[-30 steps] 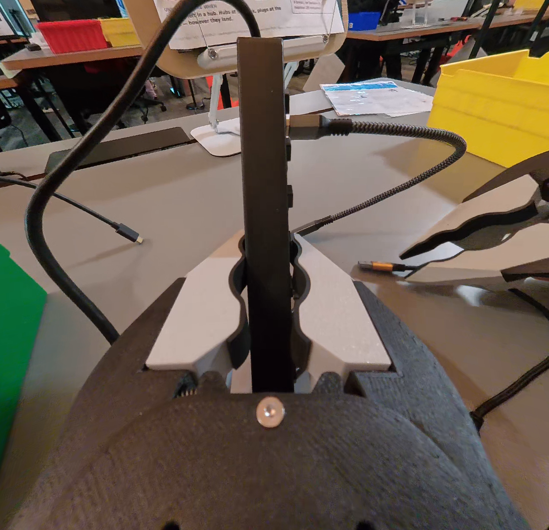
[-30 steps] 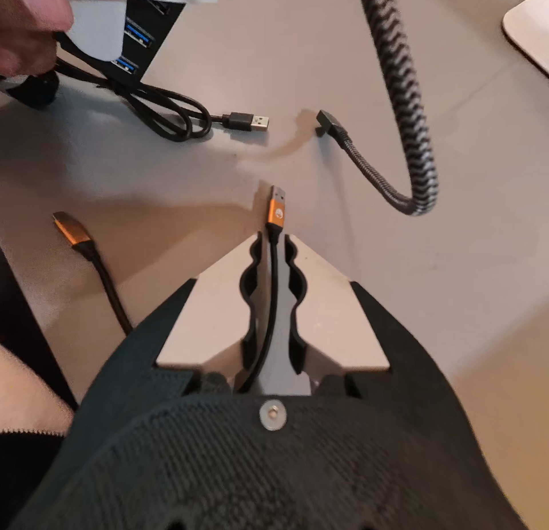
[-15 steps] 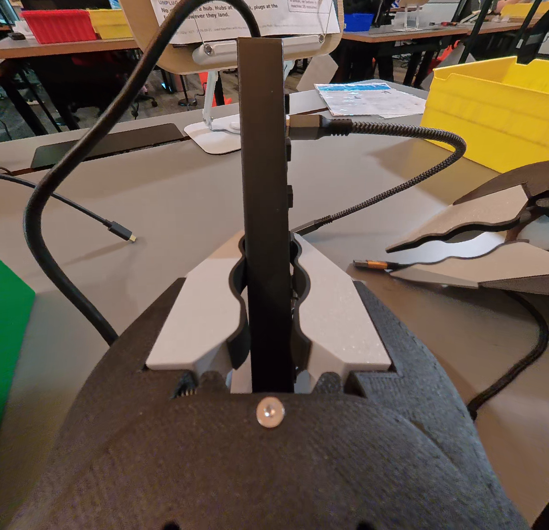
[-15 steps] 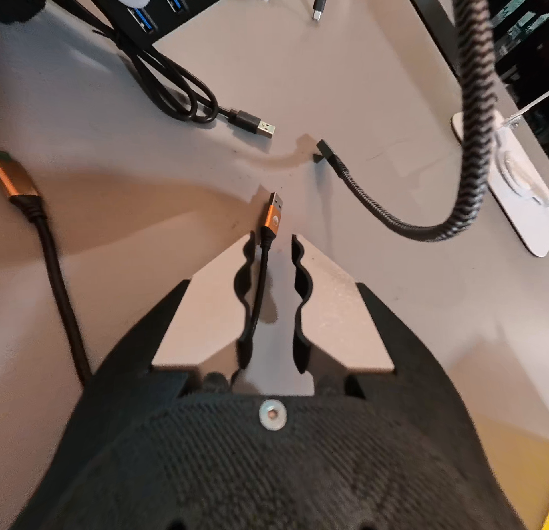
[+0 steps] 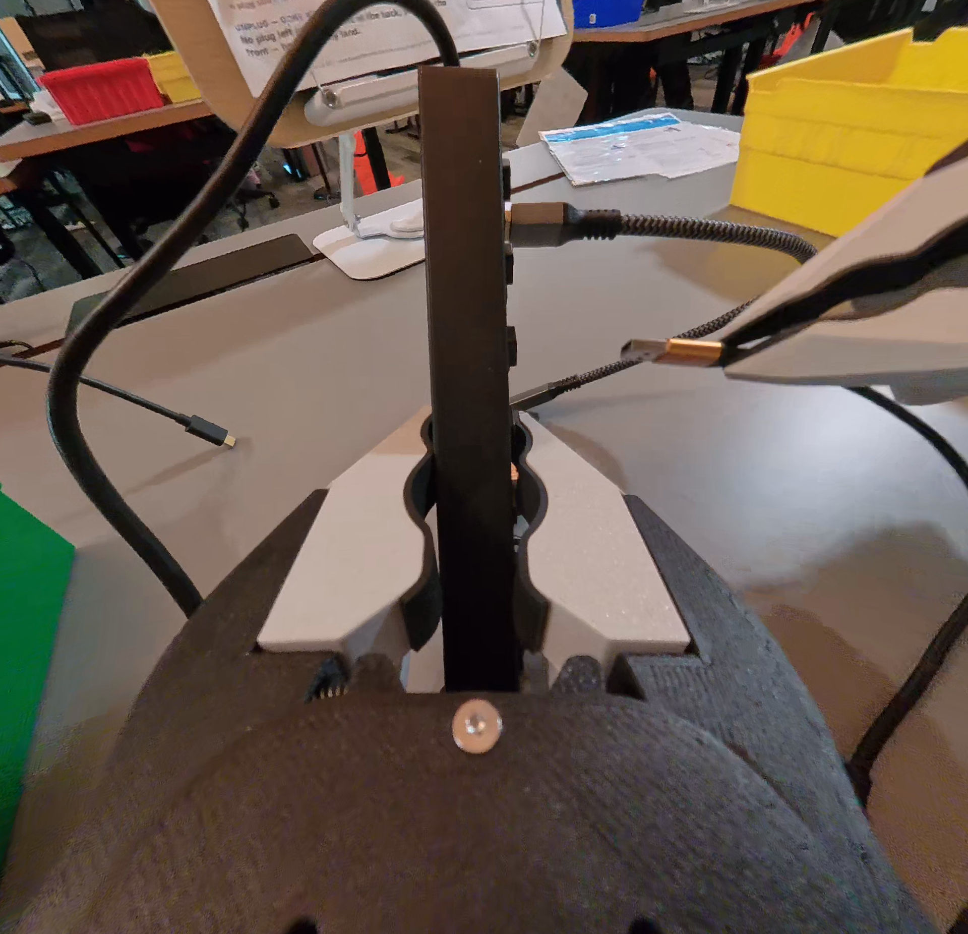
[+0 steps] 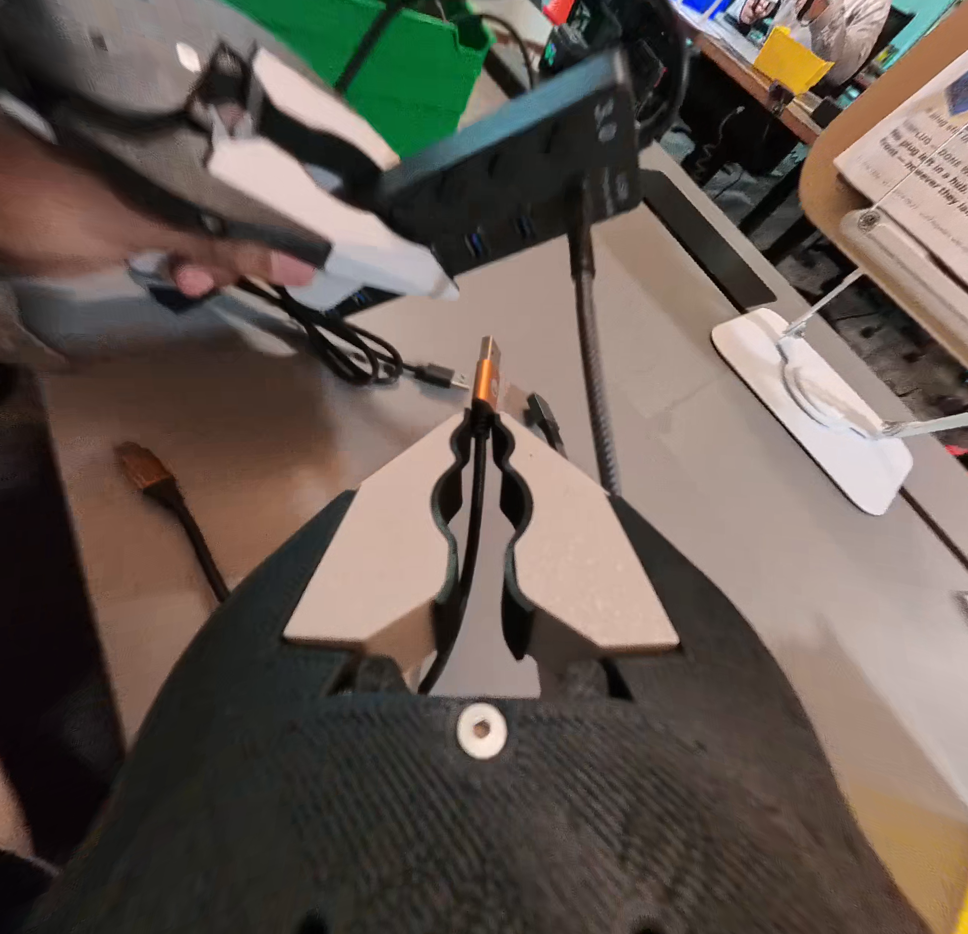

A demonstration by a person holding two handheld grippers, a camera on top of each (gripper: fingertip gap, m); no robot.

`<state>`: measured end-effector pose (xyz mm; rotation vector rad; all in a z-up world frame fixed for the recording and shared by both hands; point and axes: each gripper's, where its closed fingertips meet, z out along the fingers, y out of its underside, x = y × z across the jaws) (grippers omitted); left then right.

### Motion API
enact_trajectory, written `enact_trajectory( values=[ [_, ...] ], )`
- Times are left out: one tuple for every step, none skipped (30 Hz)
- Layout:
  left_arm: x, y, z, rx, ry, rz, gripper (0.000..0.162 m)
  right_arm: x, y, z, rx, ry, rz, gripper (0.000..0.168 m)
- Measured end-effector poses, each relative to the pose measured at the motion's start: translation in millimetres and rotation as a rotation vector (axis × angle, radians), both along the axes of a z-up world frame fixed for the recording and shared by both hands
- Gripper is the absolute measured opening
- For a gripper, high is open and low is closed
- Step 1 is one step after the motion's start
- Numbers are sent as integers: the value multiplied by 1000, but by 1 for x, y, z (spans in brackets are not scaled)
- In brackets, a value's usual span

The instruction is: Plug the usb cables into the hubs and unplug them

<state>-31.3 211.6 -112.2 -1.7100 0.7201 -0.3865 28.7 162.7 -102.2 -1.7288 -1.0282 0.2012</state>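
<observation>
Between left tool point(image 5: 474, 437) fingers: hub point(image 5: 461, 259) (clamped); right tool point(image 6: 481, 420) pinches orange plug point(image 6: 486, 379).

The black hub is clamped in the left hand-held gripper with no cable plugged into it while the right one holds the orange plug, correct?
Not quite: the left wrist view shows a braided cable plugged into the black hub. The left hand-held gripper does clamp it, and the right hand-held gripper holds the orange plug.

Black hub point(image 5: 466, 332); orange-sleeved plug point(image 6: 486, 379); black-grey braided cable point(image 5: 707, 226); yellow bin point(image 5: 848, 123); green bin point(image 6: 403, 65).
</observation>
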Motion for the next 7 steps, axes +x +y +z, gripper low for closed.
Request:
enact_trajectory(
  values=[
    [2,-1,-1,0,9,-1,23,-2,-1,4,-15,16,-4,6],
    [4,-3,-2,-3,18,-3,23,-4,-1,6,-29,24,-10,6],
    [7,-4,-3,-6,21,-8,22,-6,-1,7,-42,27,-17,6],
    [9,-6,-2,-9,21,-12,22,-8,0,8,-55,29,-24,6],
    [10,-7,-2,-10,19,-17,22,-10,0,9,-67,36,-29,6],
    [12,-9,-2,-13,16,-22,22,-11,1,9,-79,50,-35,6],
    [14,-10,-2,-21,13,-30,22,-12,3,10,-93,65,-46,6]
  ],
)
